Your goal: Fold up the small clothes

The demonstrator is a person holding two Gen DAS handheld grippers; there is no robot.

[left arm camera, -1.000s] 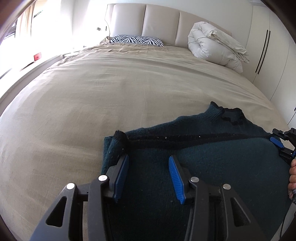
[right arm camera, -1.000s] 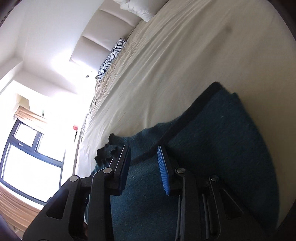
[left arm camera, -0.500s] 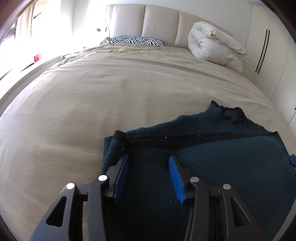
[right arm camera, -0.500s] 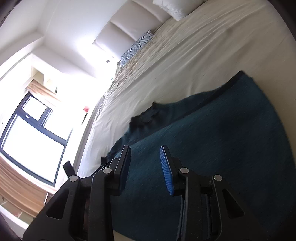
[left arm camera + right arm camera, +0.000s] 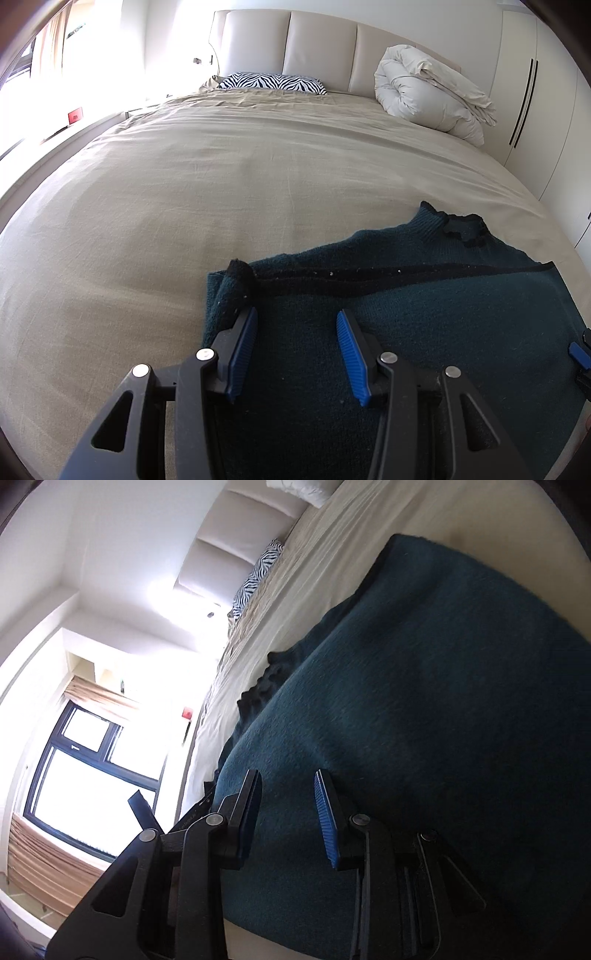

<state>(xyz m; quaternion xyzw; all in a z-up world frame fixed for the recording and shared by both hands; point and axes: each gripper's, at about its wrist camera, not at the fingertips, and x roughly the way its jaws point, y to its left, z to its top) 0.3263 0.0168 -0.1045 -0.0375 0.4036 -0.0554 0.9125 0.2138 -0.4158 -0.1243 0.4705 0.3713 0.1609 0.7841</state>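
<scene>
Beige bedding (image 5: 229, 192) fills the left wrist view, w/ a padded headboard (image 5: 317, 48), zebra pillow (image 5: 273, 82) and rolled duvet (image 5: 424, 96) at the far end; wardrobe doors (image 5: 524, 99) are seen at right. On the near right part of the bed a dark teal sweater (image 5: 443, 314) is laid flat, one side apparently already turned in along a dark seam, neck toward the far right. Folding is judged partly done; further folds are left. The left gripper (image 5: 295, 347) is held half open over the sweater's near left corner, nothing pinched. A bit of the right gripper (image 5: 580, 354) is caught at the right edge.

Right wrist view is tilted: a bright window (image 5: 85, 771), white walls and the headboard (image 5: 221, 550) are seen at left, the bedding (image 5: 332, 546) above. The sweater (image 5: 424, 709) covers most of the frame. The right gripper (image 5: 286, 812) is set narrow, jaws just closed in a little, only flat knit beneath, none gripped.
</scene>
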